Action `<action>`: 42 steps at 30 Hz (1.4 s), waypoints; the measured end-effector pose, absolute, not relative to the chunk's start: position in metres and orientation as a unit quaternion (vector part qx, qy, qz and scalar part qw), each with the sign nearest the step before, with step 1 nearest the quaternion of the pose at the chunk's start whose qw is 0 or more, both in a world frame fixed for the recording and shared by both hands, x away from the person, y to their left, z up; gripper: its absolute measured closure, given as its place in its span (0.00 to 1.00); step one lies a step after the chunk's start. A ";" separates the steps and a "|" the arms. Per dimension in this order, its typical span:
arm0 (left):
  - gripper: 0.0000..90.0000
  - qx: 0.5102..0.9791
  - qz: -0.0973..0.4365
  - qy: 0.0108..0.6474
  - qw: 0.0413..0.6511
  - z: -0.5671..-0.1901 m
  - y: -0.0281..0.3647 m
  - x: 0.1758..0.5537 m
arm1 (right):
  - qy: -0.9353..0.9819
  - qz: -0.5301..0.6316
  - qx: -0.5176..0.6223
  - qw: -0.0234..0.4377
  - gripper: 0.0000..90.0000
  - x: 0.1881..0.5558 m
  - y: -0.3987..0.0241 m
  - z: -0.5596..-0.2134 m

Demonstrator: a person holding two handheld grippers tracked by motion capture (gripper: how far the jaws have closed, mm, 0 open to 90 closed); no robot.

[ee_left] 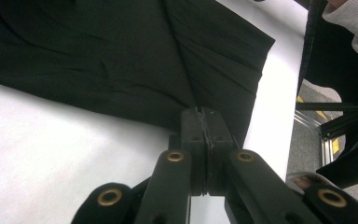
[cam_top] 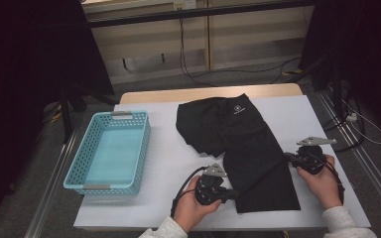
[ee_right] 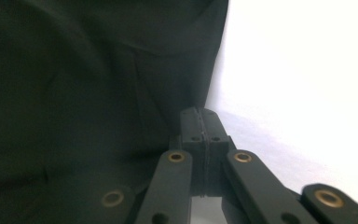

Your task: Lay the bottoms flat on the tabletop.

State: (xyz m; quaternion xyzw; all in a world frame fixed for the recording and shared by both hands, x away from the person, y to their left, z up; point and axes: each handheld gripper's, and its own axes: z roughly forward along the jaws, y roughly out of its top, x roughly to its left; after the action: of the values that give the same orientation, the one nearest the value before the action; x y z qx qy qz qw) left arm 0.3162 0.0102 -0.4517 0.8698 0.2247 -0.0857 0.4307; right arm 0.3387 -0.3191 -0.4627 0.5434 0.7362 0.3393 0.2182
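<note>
While the black shorts (cam_top: 248,148) lie spread on the white table (cam_top: 163,158), the left gripper (cam_top: 234,193) and right gripper (cam_top: 288,157) each pinch a side hem, jaws clamped together on cloth. Folding looks about to start; next, both hands probably lift evenly, keeping the blue basket (cam_top: 110,151) for later

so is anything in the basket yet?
No, the high view shows the blue basket with a bare floor, and the black garment lies on the table beside it.

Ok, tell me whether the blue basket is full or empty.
Empty: in the high view the blue basket shows its bare floor, and the black garment lies beside it on the table.
</note>
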 end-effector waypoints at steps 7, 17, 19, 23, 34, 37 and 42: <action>0.99 0.870 -0.094 0.219 0.431 -0.452 0.008 0.315 | 0.736 0.341 0.543 0.219 1.00 0.339 -0.321 -0.464; 0.96 0.870 -0.095 0.210 0.436 -0.452 0.009 0.313 | 0.730 0.346 0.548 0.217 0.94 0.336 -0.322 -0.463; 0.86 0.870 -0.080 0.208 0.439 -0.449 0.011 0.314 | 0.729 0.349 0.547 0.216 0.88 0.334 -0.320 -0.461; 0.68 0.864 -0.053 0.219 0.451 -0.443 0.022 0.322 | 0.723 0.356 0.555 0.204 0.80 0.328 -0.321 -0.459; 0.35 0.847 0.021 0.274 0.456 -0.432 0.059 0.348 | 0.745 0.352 0.535 0.185 1.00 0.321 -0.312 -0.463; 0.32 0.844 0.036 0.283 0.454 -0.431 0.068 0.353 | 0.747 0.349 0.533 0.189 1.00 0.323 -0.313 -0.462; 0.27 0.841 0.048 0.302 0.447 -0.433 0.080 0.359 | 0.742 0.352 0.536 0.195 0.95 0.324 -0.320 -0.462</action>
State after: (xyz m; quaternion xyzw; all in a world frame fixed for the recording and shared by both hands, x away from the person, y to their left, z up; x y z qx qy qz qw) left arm 0.3589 0.0797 -0.4331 0.8406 0.3018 0.0477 0.4473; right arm 0.3238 -0.3197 -0.4622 0.5361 0.7420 0.3521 0.1952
